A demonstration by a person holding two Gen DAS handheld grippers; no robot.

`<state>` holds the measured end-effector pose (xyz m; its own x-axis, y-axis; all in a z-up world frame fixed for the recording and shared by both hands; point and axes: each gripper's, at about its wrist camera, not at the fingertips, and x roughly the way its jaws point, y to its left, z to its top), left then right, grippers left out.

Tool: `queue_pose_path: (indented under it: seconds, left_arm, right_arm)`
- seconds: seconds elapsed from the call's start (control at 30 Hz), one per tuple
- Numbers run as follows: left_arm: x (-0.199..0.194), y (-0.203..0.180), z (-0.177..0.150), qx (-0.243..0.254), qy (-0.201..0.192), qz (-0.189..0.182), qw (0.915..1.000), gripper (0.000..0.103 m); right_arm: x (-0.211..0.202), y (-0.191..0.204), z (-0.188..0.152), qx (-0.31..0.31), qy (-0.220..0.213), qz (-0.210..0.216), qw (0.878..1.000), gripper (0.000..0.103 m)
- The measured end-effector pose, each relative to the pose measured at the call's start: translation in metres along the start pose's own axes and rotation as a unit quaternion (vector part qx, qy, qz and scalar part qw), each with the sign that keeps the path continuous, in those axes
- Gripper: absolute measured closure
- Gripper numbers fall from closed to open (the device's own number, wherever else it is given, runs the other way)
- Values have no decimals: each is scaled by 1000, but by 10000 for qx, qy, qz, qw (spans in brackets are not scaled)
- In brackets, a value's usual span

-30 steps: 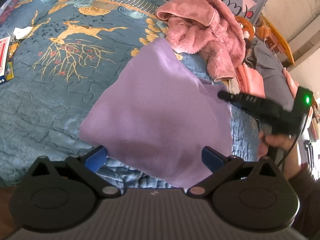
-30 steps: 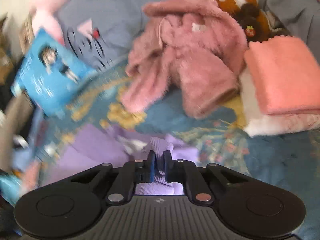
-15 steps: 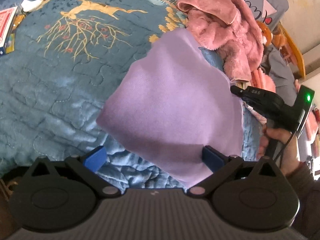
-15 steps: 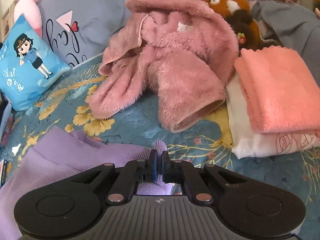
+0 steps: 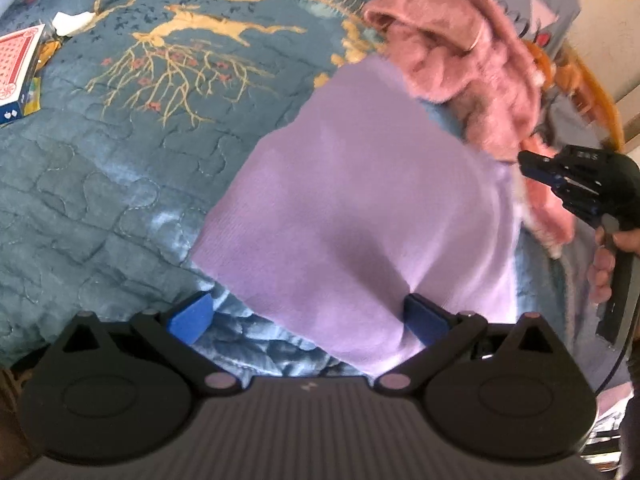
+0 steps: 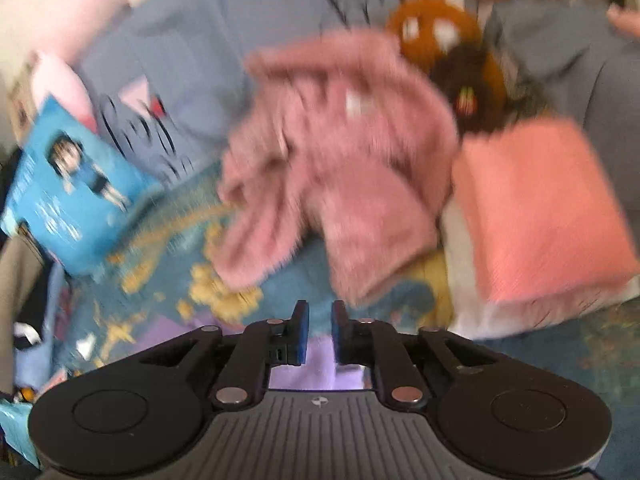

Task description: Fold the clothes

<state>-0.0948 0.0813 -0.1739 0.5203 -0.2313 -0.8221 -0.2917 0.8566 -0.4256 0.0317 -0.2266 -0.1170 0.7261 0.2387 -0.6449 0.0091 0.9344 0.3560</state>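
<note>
On the bed, left wrist view: the lilac garment [image 5: 360, 216] lies flat on the blue quilt [image 5: 100, 200], its near corner between the spread fingers of the left gripper [image 5: 308, 316].
Left gripper state: wide open, the blue pads well apart and holding nothing; one pad is partly hidden behind the cloth edge.
Change in this view: half a second ago the right gripper [image 5: 536, 168] had its tip at the far right edge of the garment; now the tip stands just off that edge and its fingers show a small gap. The lilac cloth has kept nearly the same shape.
Right wrist view: the picture is strongly blurred, so this gripper is moving fast. The right gripper [image 6: 320, 332] has a narrow gap between its pads, and nothing is between them.
Change in this view: half a second ago the pads were pressed together with lilac cloth at them; now only a strip of lilac cloth [image 6: 316, 372] shows low behind the fingers.
Other things: the pink fleece jacket [image 6: 340, 168] lies crumpled beyond, and a folded coral towel [image 6: 540, 208] sits to its right.
Meaning for the task: I judge that the right side has let the garment go, so one fold is laid down. How many folds this garment needs more, I cannot tell.
</note>
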Motion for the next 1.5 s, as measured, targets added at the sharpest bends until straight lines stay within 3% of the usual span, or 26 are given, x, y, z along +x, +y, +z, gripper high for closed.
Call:
queue_pose_path:
  seconds: [0.1, 0.3, 0.4, 0.57, 0.73, 0.87, 0.93, 1.0, 1.03, 1.07, 1.17, 1.3, 1.5]
  left_arm:
    - [-25, 4, -3, 151, -472, -315, 9983, 1]
    - [-30, 11, 2, 53, -564, -449, 9974, 0]
    - [-33, 15, 4, 3, -610, -516, 9968, 0]
    - [-35, 21, 7, -82, -646, -606, 9960, 0]
    - [-28, 28, 9, -182, -526, -610, 9966, 0]
    - [-22, 33, 11, -261, -430, -613, 9969, 1]
    - [-19, 36, 12, -301, -382, -614, 9969, 1]
    - [-16, 38, 13, -340, -333, -615, 9970, 2]
    - [-15, 39, 14, -343, -280, -584, 9973, 6]
    - [-14, 39, 14, -350, -235, -571, 9975, 9]
    - [-15, 41, 15, -445, -207, -631, 9968, 21]
    - [-13, 46, 17, -581, -192, -639, 9961, 23]
    - [-9, 49, 18, -640, -165, -599, 9960, 22]
  right_arm:
    - [-28, 10, -9, -297, -73, 137, 9994, 86]
    - [-38, 54, -47, -1341, 264, 623, 9887, 78]
    - [-26, 86, -53, -2038, 279, 757, 9757, 64]
    - [29, 129, -19, -2553, 617, 1058, 9591, 56]
    - [98, 155, 16, -2502, 1613, 1233, 9467, 45]
    - [137, 163, 20, -2324, 2193, 1166, 9404, 43]
    - [147, 165, 16, -2265, 2404, 1169, 9366, 45]
    - [153, 167, 12, -2247, 2534, 1144, 9339, 62]
    - [149, 169, 13, -2315, 2450, 1080, 9353, 83]
    - [146, 171, 14, -2383, 2365, 1016, 9365, 87]
    - [136, 177, 16, -2583, 2110, 822, 9391, 91]
    - [116, 186, 31, -2618, 1478, 753, 9508, 92]
    - [153, 194, 15, -2965, 1765, 349, 9379, 92]
